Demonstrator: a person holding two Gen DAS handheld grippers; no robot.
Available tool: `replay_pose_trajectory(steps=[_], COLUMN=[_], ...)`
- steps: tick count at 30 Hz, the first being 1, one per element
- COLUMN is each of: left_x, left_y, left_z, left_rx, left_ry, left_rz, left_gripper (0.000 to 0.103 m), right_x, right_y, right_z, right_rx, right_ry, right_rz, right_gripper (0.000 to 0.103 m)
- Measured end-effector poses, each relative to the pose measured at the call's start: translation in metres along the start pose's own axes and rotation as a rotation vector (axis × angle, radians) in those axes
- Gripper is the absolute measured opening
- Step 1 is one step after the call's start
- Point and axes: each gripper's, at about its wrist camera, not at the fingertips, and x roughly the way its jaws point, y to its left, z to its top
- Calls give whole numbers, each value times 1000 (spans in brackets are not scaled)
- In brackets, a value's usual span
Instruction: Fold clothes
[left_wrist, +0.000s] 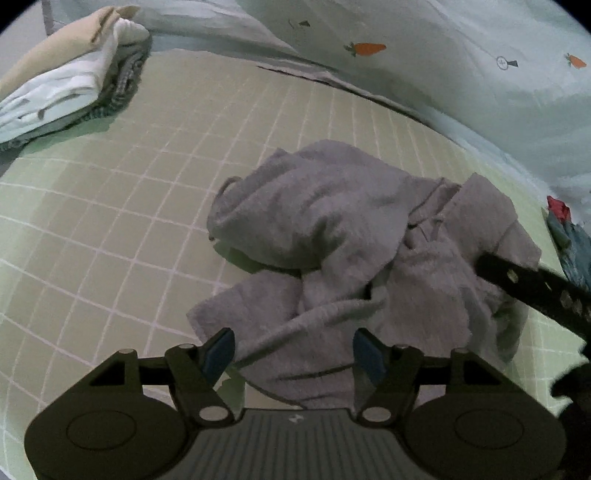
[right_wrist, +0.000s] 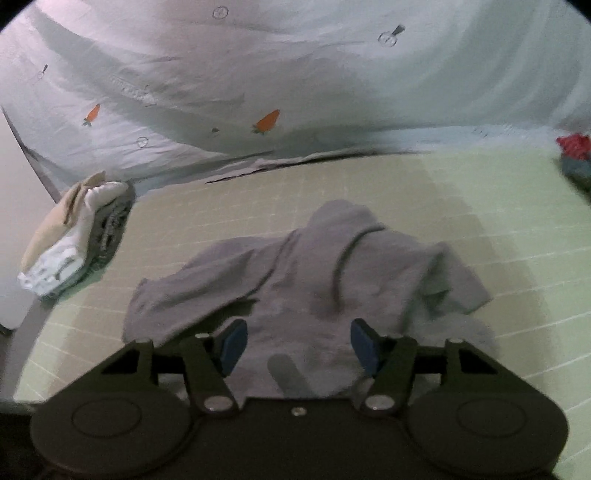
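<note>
My left gripper (left_wrist: 293, 350) and right gripper (right_wrist: 299, 345) hang with jaws spread over the crumpled grey towel (left_wrist: 354, 236), ready to find corners.

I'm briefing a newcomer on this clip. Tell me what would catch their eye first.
A crumpled grey garment lies in a heap in the middle of the green checked sheet, right ahead of both grippers, whose jaws stand apart over its near edge. A neat stack of folded clothes sits at the sheet's far left corner. Behind everything lies a pale quilt with orange carrots.
</note>
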Motion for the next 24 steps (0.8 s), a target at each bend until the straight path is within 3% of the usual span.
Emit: replay_pose_trajectory(steps=[2,6,7,9,11,12,18,24], left_x=[1,0,-2,-5,-9,-10,-9,-3], left_y=[1,8,10,12,12,11,-6,-32], left_z=[-1,0,2,5,9,11,25,40], left_rx=[-6,-25,-30,-36,-37,-34,0,62], left_ry=[10,17,11,-4,-20,-26,-45,-47], left_rz=[-7,-1,1,6,12,14,-23,-66], left_gripper=[71,71,71,71,71,71,72,72], right_x=[12,40,46,45,41,35,-18,-71], right_y=[7,21,24,24,20,13,-22,-42], right_z=[2,-3,-6,-9,-11,-11,1,-6], right_rx=[23,-5,-20,-55,-82,-73,-42,-109], right_ry=[20,81,92,80,63,57,-9,-49], right_rz=[19,-3,-19,-43,-47,-28,7,-43], right_gripper=[81,84,81,59,26,21,15,14])
